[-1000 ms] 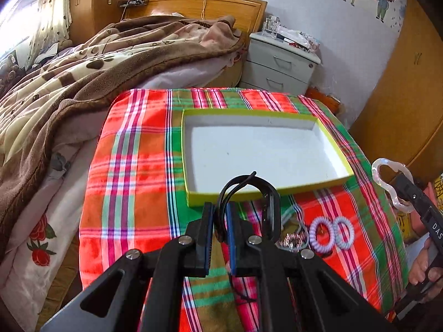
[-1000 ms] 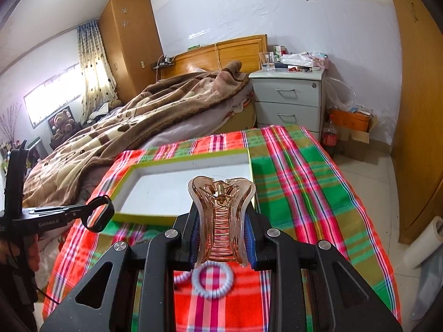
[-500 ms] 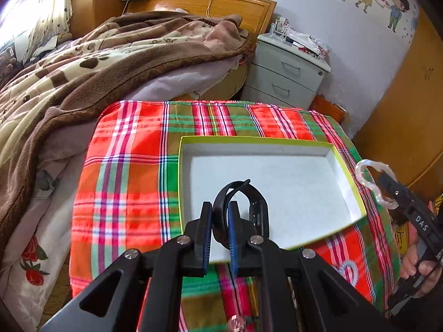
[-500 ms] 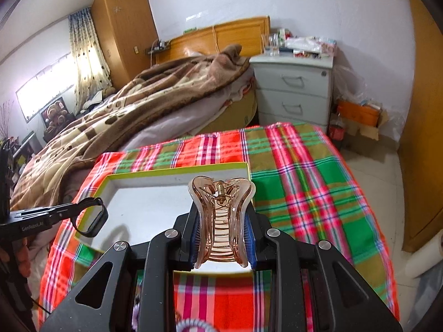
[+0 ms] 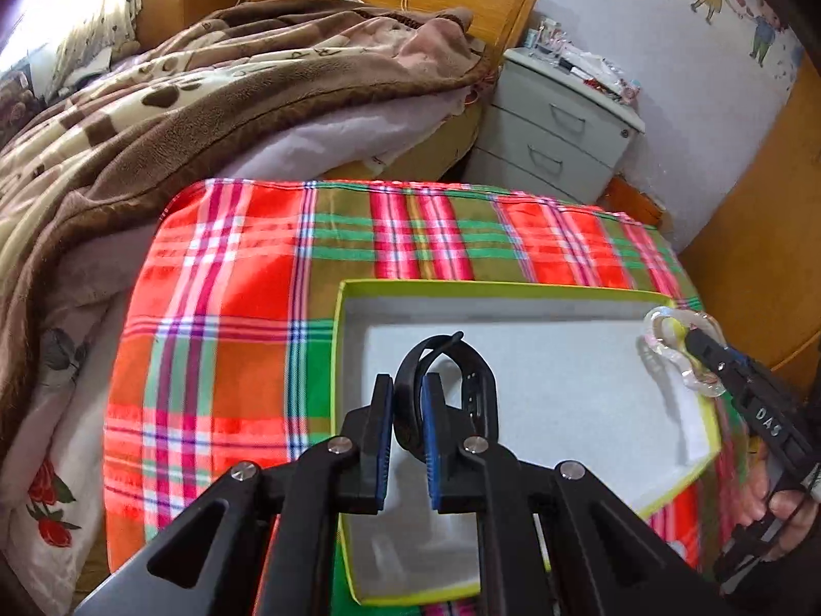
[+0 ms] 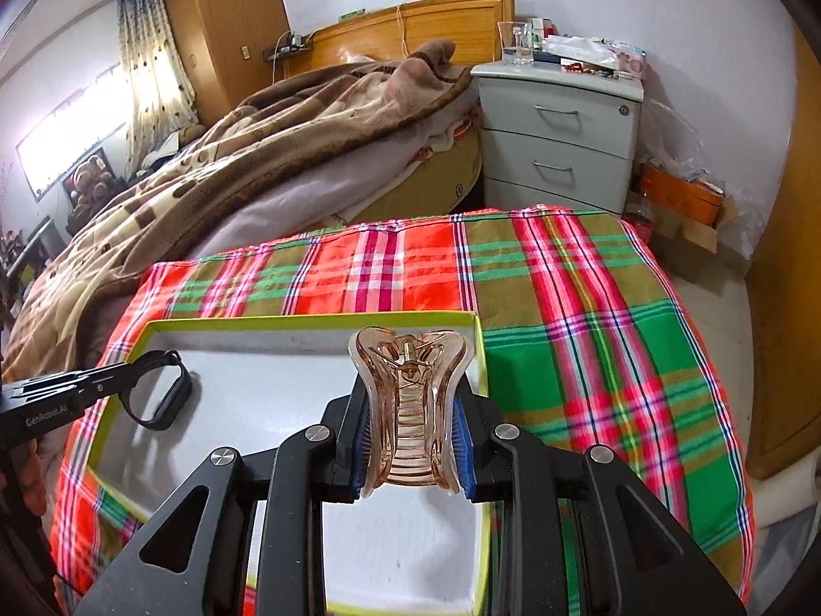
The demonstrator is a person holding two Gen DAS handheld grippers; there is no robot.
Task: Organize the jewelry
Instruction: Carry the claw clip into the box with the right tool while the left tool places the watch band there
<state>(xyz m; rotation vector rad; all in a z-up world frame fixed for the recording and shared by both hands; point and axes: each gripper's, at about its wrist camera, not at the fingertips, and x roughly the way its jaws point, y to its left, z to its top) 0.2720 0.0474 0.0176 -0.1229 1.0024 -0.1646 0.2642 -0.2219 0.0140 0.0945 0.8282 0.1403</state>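
Worktop (image 5: pixel 220 339) under plaid cloth; bed (image 6: pixel 231 154) behind it, nightstand (image 6: pixel 559 133) beside bed. Tray (image 5: pixel 539 290), lime-rimmed and white inside, sits on worktop. Left tongs (image 5: pixel 408 408) nearly closed, pinching black band (image 5: pixel 462 364) over tray. Right tongs (image 6: pixel 410 436) half spread, clamping amber hair claw (image 6: pixel 410 400) over tray's right edge.

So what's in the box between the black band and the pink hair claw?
Nothing: in the right wrist view, only bare white box floor separates the black band and hair claw.
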